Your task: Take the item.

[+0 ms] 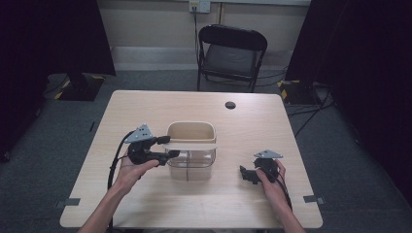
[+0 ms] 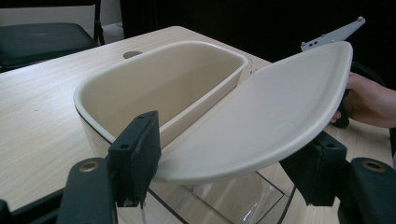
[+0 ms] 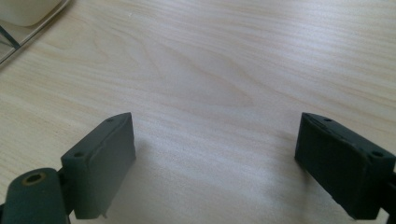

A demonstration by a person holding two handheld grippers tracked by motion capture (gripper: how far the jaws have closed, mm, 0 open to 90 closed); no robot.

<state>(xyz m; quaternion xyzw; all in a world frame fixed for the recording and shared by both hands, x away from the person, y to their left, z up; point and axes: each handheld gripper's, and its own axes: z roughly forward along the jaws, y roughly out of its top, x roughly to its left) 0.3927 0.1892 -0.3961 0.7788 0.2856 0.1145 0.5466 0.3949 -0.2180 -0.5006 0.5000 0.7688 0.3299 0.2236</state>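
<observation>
left jaws (image 2: 229, 163) clamp cream lid (image 2: 261, 116) level; right jaws (image 3: 215, 163) gape.

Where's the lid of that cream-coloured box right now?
In the high view the lid lies across the near half of the box at the table's middle, its left end between the left gripper jaws.

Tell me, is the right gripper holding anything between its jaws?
No, the right gripper has its jaws spread wide over the bare wooden table with nothing between them.

Black folding chair (image 1: 232, 56) on grey carpet (image 1: 160, 80), dark curtains (image 1: 73, 34) flanking.
</observation>
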